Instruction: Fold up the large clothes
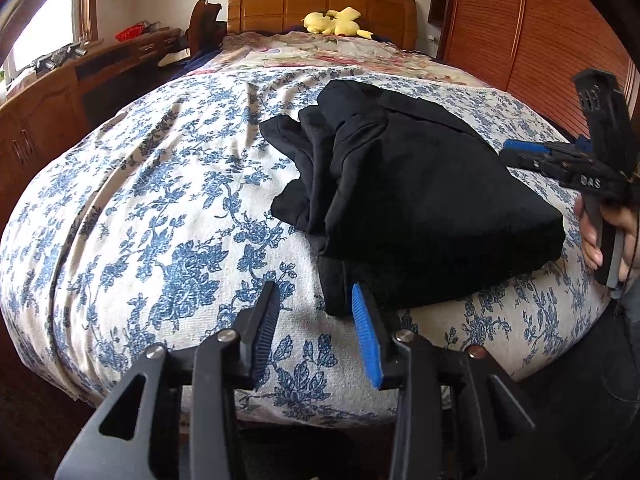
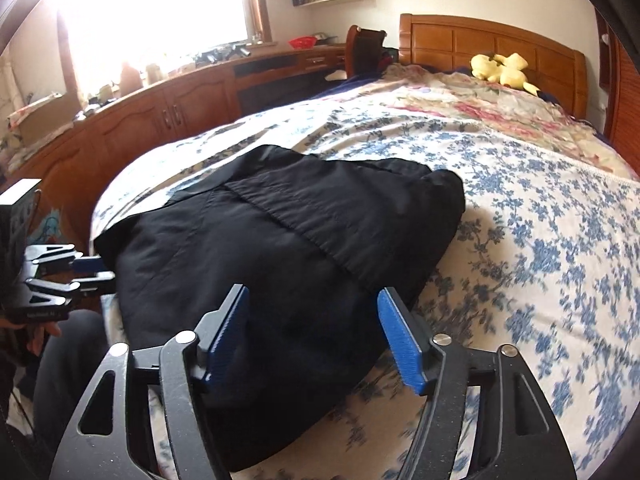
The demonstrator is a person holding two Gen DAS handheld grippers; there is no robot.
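Note:
A black garment (image 1: 420, 196), folded into a thick bundle, lies on the bed's blue-flowered cover (image 1: 160, 208); loose folds stick out at its far left side. My left gripper (image 1: 316, 298) is open and empty, just off the bundle's near left corner. My right gripper (image 2: 312, 304) is open and empty over the bundle's (image 2: 280, 248) near edge. The right gripper also shows at the right edge of the left wrist view (image 1: 520, 154), beside the garment. The left gripper shows at the left edge of the right wrist view (image 2: 96, 272), next to the bundle.
A yellow plush toy (image 1: 336, 22) lies by the wooden headboard (image 1: 320, 4). A pink-flowered quilt (image 2: 480, 104) covers the bed's far end. Wooden cabinets (image 2: 160, 116) with clutter run along the left under a window. A slatted wooden wardrobe (image 1: 520, 40) stands on the right.

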